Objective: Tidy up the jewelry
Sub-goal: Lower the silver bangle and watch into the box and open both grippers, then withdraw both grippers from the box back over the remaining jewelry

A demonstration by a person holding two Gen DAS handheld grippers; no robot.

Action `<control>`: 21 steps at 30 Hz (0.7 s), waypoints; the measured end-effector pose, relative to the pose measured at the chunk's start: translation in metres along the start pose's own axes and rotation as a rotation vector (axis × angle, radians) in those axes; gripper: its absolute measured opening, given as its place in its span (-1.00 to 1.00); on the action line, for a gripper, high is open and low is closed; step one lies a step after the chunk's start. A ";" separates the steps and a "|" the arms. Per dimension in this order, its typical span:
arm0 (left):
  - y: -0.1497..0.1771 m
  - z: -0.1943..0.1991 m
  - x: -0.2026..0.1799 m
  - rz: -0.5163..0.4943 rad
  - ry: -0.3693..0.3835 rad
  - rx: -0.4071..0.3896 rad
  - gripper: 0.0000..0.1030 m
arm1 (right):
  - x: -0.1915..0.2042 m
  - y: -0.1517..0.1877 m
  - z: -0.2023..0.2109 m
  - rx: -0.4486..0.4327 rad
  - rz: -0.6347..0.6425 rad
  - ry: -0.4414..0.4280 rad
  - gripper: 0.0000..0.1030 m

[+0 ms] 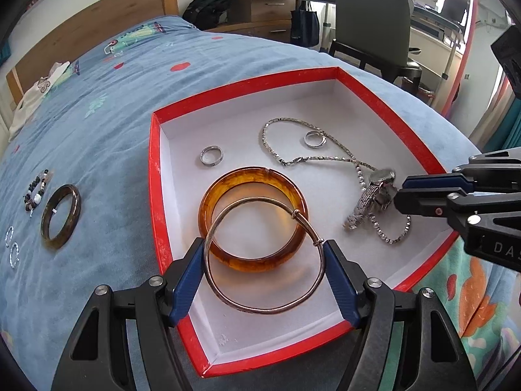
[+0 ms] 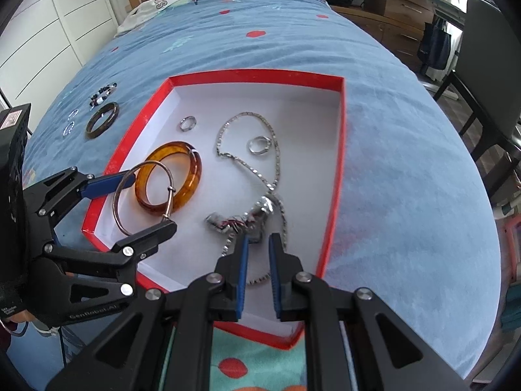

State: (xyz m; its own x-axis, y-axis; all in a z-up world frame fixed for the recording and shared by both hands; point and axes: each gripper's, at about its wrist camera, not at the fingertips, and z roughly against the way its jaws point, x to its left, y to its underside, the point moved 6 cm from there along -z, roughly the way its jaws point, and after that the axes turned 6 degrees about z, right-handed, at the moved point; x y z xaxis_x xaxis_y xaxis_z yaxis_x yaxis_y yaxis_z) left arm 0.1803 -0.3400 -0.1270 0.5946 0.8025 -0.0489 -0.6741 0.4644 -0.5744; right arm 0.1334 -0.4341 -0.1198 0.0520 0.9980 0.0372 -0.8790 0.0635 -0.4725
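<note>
Our left gripper (image 1: 264, 270) clamps the thin metal bangle (image 1: 265, 255) over the red box (image 1: 156, 195); our right gripper (image 2: 259, 260) pinches the watch (image 2: 241, 220) inside. Beyond the left fingers, a dark bangle (image 1: 61, 216), beaded bracelet (image 1: 36, 194) and earrings (image 1: 12, 244) await.

White "DAS" showing on right gripper (image 1: 399, 197) body, cut by frame edge. "GenRobot.AI" reading along left gripper (image 2: 148, 202) lower arm. Small label on black box behind left gripper illegible.

Blue bed (image 1: 228, 55); red box (image 1: 156, 195), dark bangle (image 1: 61, 216) (beads (image 1: 35, 194) beside).
</note>
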 end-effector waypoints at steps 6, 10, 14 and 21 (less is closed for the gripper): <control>0.001 0.006 -0.001 0.009 0.018 -0.001 0.39 | -0.005 0.005 0.015 -0.019 -0.024 0.009 -0.75; 0.003 0.009 -0.002 -0.015 0.006 0.000 0.39 | -0.002 0.006 0.027 -0.035 -0.028 0.015 -0.75; 0.004 0.017 -0.004 -0.012 -0.001 -0.004 0.40 | 0.001 0.008 0.041 -0.054 -0.032 0.019 -0.75; 0.001 0.057 0.009 0.039 0.002 -0.059 0.49 | 0.009 0.009 0.071 -0.088 -0.043 0.032 -0.75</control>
State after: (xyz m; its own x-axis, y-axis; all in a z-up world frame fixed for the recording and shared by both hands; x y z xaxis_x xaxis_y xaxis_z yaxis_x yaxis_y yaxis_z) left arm 0.1602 -0.3109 -0.0814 0.5689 0.8191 -0.0735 -0.6699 0.4097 -0.6192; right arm 0.0919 -0.4247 -0.0614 0.1052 0.9940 0.0311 -0.8308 0.1050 -0.5466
